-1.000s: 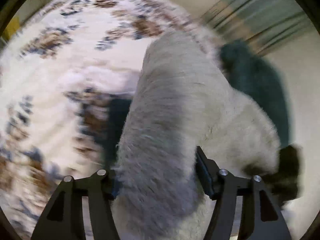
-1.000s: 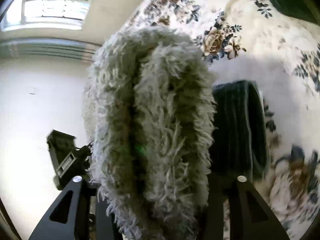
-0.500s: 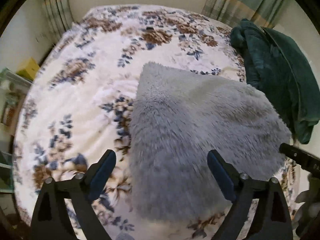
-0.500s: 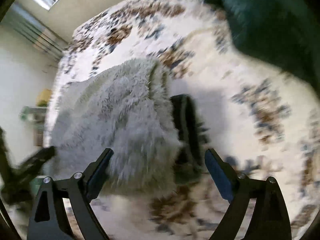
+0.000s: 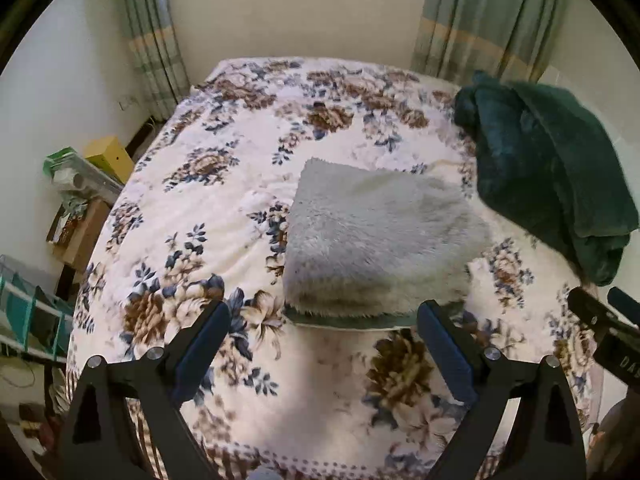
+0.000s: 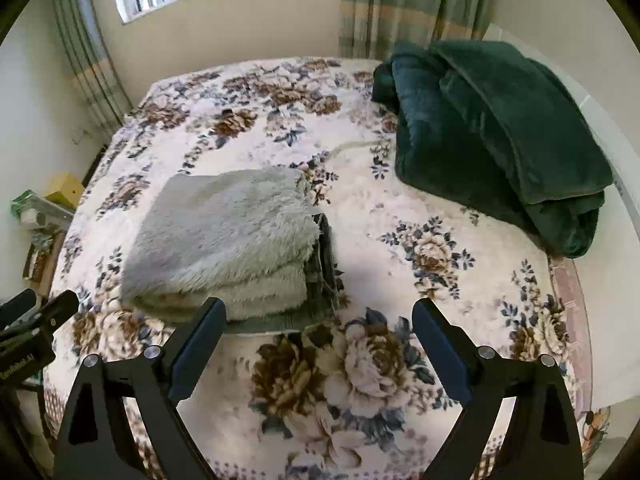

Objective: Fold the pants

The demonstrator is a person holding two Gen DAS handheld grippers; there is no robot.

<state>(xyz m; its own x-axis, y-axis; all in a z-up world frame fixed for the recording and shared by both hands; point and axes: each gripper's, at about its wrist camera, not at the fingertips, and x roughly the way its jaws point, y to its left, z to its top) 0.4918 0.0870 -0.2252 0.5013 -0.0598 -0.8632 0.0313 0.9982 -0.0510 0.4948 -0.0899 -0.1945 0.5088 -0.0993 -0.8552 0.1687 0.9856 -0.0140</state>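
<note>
The pants lie folded in a thick square bundle on the floral bedspread. They are fluffy grey, with a dark green layer showing at the near and right edges. My left gripper hovers above the bundle's near edge, open and holding nothing. My right gripper is also open and empty, above the near right corner of the pants. Each gripper's body shows at the edge of the other's view, the right gripper and the left gripper. Neither touches the cloth.
A dark green blanket lies bunched at the bed's far right. Boxes and clutter stand on the floor left of the bed. Curtains and a window are behind the bed's far end.
Both grippers let go of the fluffy pants, opened wide and rose up and back. The bundle now rests flat on the bed.
</note>
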